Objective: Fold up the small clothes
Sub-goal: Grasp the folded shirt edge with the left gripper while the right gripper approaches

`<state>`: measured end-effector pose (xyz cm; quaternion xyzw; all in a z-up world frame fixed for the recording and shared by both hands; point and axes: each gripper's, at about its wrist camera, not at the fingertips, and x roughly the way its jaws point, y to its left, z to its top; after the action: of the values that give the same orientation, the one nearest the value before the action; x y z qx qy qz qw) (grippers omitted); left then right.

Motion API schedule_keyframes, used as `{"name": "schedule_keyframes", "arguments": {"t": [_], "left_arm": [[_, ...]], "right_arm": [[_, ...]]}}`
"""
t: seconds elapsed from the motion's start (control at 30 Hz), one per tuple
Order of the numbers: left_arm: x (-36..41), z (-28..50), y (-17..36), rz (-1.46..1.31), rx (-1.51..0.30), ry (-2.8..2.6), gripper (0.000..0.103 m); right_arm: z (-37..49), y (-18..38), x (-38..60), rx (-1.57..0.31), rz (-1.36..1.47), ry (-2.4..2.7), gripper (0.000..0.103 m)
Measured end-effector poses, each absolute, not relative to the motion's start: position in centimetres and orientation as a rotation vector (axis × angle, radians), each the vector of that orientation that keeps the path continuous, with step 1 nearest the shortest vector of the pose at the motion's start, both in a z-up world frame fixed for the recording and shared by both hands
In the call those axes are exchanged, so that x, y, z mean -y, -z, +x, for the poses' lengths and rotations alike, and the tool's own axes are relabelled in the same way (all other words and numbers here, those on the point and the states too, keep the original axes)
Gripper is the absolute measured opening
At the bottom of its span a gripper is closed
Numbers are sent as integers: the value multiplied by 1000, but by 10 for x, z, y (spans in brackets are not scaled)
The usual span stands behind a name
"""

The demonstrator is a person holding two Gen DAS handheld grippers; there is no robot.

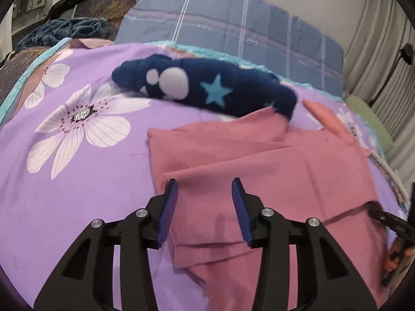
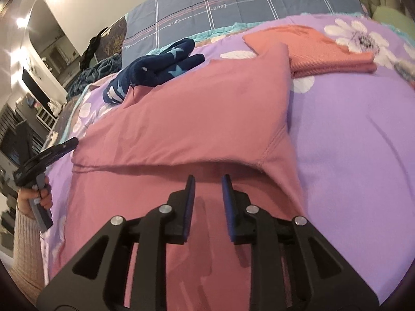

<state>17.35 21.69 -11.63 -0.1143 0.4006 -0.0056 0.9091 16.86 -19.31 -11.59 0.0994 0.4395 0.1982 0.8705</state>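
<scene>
Pink fabric fills most of what I see: the pink garment (image 1: 259, 160) lies spread on the bed, on a purple bedsheet (image 1: 77, 181) printed with white flowers. It is partly folded, with one layer turned over another and a stitched seam edge running across in the right wrist view.

My left tongs (image 1: 205, 189) stand apart over the near edge of the garment, the blue pads (image 1: 168, 207) on either side of the cloth without pressing it. My right tongs (image 2: 208, 184) are also apart, by a narrower gap, hovering just above the pink cloth near the folded edge; nothing is clamped between them.

Beyond the pink garment, a dark blue fleece item (image 1: 207, 85) with light stars and white paw shapes lies bunched on the sheet, its one end touching the pink cloth's far corner. To the right of it sits an orange folded garment (image 2: 324, 51), just beside the pink one's far corner.

Behind these is a blue checked quilt (image 1: 233, 26), and at the far left a rumpled teal blanket (image 1: 70, 28).

In the right wrist view my left hand (image 2: 33, 197) grips its handle, a pale knit sleeve (image 2: 23, 246) at the wrist.
</scene>
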Motion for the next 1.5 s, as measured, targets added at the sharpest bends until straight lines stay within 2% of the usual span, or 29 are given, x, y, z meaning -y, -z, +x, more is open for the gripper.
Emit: {"name": "schedule_keyframes", "arguments": {"t": [0.23, 0.3, 0.37, 0.4, 0.43, 0.5, 0.77, 1.1, 1.23, 1.3, 1.33, 1.37, 1.4, 1.43, 1.5], "left_arm": [[-233, 157, 120, -318, -788, -10, 44], [-242, 142, 127, -402, -776, 1, 44], [-246, 131, 135, -465, -774, 22, 44], [-247, 128, 139, -488, -778, 41, 42], [-248, 126, 142, -501, -780, 57, 29], [-247, 126, 143, -499, -788, 83, 16], [-247, 127, 145, -507, -773, 103, 16], [-256, 119, 130, -537, -721, 123, 16], [-245, 126, 137, -500, -758, 135, 17], [-246, 130, 145, -513, -788, 122, 17], [-247, 130, 147, -524, -792, 123, 17], [-249, 130, 148, -536, -790, 129, 17], [-249, 130, 147, -535, -785, 133, 16], [-249, 130, 146, -528, -782, 135, 14], [-245, 130, 143, -490, -779, 147, 0]], "right_arm": [[167, 76, 190, -857, 173, -475, 24], [181, 56, 169, -828, 141, -505, 18], [198, 38, 130, -805, 65, -559, 18], [207, 31, 104, -803, 16, -604, 18], [212, 29, 88, -806, -9, -629, 18], [227, 26, 35, -832, -75, -702, 18], [246, 64, -137, -958, -312, -867, 18], [240, 92, -190, -1012, -388, -902, 23], [248, 93, -194, -1021, -365, -898, 23], [251, 96, -198, -1033, -376, -892, 31], [251, 100, -201, -1047, -403, -889, 31], [250, 104, -205, -1055, -442, -881, 27], [249, 107, -207, -1048, -479, -860, 7], [249, 107, -208, -1038, -484, -853, 3], [252, 96, -203, -1001, -416, -852, 3]]}}
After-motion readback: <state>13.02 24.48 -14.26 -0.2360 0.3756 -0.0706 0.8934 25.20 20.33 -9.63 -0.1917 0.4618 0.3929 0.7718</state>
